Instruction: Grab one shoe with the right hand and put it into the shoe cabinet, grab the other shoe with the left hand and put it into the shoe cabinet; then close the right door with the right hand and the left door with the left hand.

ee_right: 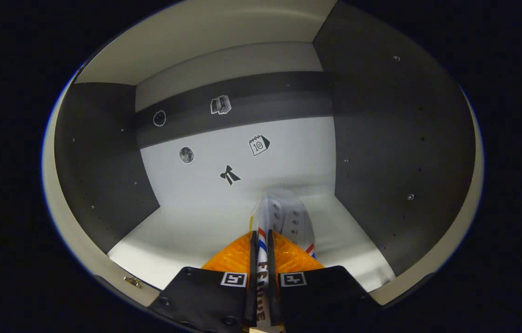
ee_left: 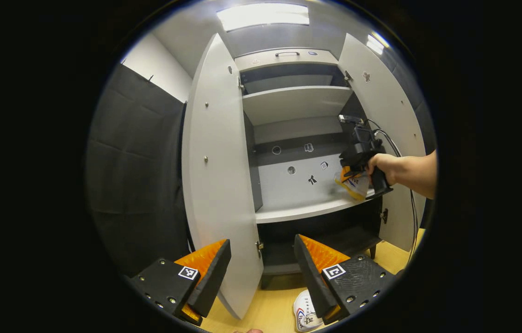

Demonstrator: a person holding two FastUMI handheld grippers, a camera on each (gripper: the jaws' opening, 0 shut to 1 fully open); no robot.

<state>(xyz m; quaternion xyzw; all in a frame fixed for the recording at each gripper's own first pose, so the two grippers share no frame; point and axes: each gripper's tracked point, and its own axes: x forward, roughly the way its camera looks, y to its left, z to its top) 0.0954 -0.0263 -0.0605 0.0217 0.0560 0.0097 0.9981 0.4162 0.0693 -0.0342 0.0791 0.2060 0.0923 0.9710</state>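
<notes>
The white shoe cabinet (ee_left: 298,104) stands with both doors swung wide, the left door (ee_left: 217,175) and the right door (ee_left: 388,106). My right gripper (ee_right: 261,259) is shut on the edge of a white shoe (ee_right: 284,222) with red and blue stripes, inside the middle compartment just over its shelf (ee_right: 182,231). In the left gripper view that same gripper (ee_left: 362,157), held by a hand, reaches into the cabinet's right side with the shoe (ee_left: 354,184). My left gripper (ee_left: 261,270) hangs open in front of the cabinet. The other white shoe (ee_left: 305,312) lies on the floor below it.
The wooden floor (ee_left: 275,305) runs in front of the cabinet. Small stickers (ee_right: 230,175) dot the compartment's back wall. Dark side walls (ee_right: 381,152) close in the compartment. A cable (ee_left: 397,152) trails from the right gripper past the right door.
</notes>
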